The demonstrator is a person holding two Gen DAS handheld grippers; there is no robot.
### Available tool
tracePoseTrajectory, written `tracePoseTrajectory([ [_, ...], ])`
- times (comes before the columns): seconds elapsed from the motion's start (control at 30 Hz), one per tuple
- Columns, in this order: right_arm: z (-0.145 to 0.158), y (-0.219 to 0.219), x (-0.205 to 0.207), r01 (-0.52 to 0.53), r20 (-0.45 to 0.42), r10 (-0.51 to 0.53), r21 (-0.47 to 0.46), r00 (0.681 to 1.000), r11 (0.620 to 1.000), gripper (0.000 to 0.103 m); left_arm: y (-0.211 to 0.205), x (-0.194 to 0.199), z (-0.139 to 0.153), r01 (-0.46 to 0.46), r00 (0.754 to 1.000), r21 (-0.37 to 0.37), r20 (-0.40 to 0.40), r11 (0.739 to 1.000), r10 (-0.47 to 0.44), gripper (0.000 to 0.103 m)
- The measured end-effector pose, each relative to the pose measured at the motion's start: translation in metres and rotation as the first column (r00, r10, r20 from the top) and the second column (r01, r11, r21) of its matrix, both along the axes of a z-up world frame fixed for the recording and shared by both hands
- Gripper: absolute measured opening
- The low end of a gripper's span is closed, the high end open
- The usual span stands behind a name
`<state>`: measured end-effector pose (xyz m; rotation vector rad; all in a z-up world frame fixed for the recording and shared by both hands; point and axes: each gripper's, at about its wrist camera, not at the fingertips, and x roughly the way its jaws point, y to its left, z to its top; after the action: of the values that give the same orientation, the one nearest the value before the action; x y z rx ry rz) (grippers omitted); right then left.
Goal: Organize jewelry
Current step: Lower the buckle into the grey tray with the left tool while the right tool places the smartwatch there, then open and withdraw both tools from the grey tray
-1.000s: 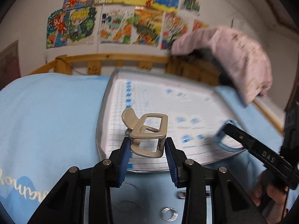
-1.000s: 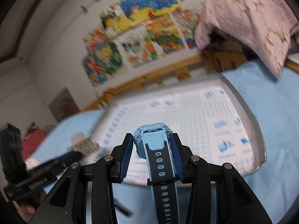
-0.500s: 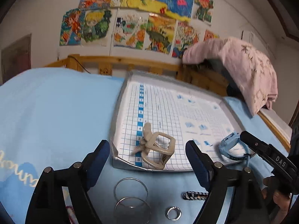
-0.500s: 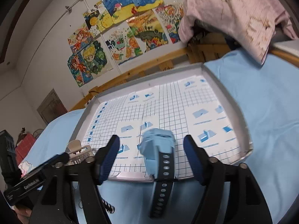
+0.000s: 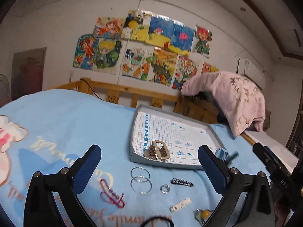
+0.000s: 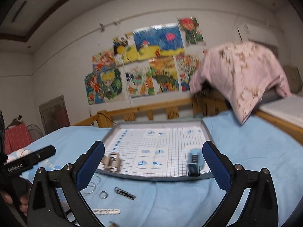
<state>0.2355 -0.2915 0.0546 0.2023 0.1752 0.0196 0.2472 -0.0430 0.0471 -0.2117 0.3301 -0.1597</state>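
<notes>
Both grippers have let go and drawn back from the tray (image 5: 140,159): the beige hair claw (image 5: 157,151) now lies inside its near edge, ahead of the left gripper (image 5: 149,168), and the blue watch (image 6: 195,160) rests just inside the right gripper (image 6: 153,167). Jaws on both stand wide apart, holding nothing. Below the left jaws on the bed (image 5: 66,117) lie two thin bangles (image 5: 141,179), a small ring (image 5: 164,188) and a striped clip (image 5: 182,182). Bangles look light, stiff and slippery; pinching across one rim should serve best.
</notes>
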Motion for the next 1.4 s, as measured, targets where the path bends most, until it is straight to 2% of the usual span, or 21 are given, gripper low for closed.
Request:
tracePoseTrajectory([
  [0.3, 0.013, 0.03, -0.085, -0.007, 0.05, 0.01, -0.06, 0.999, 0.998, 0.102, 0.016, -0.081, 0.012, -0.021, 0.997, 0.054, 0.075, 0.998, 0.017, 0.103],
  [0.5, 0.011, 0.037, -0.137, 0.002, 0.063, 0.001, -0.052, 0.998, 0.999, 0.102, 0.029, -0.131, 0.006, -0.036, 0.995, 0.051, 0.095, 0.998, 0.031, 0.103],
  [0.7, 0.003, 0.043, -0.187, -0.001, 0.072, 0.004, -0.041, 0.997, 0.999, 0.102, 0.035, -0.174, -0.008, -0.059, 0.994, 0.099, 0.101, 0.993, 0.049, 0.103],
  [0.93, -0.025, 0.054, -0.216, -0.019, -0.04, 0.018, -0.027, 0.999, 0.999, 0.102, 0.039, -0.201, -0.033, -0.073, 0.996, 0.152, 0.052, 0.986, 0.065, 0.103],
  [1.0, -0.03, 0.055, -0.219, -0.014, -0.065, 0.012, -0.031, 0.998, 0.999, 0.102, 0.042, -0.205, -0.038, -0.079, 0.996, 0.145, 0.044, 0.986, 0.074, 0.103],
  [1.4, -0.038, 0.062, -0.211, -0.028, -0.111, 0.022, -0.05, 0.994, 0.998, 0.102, 0.04, -0.201, -0.045, -0.088, 0.996, 0.158, 0.034, 0.983, 0.084, 0.103],
])
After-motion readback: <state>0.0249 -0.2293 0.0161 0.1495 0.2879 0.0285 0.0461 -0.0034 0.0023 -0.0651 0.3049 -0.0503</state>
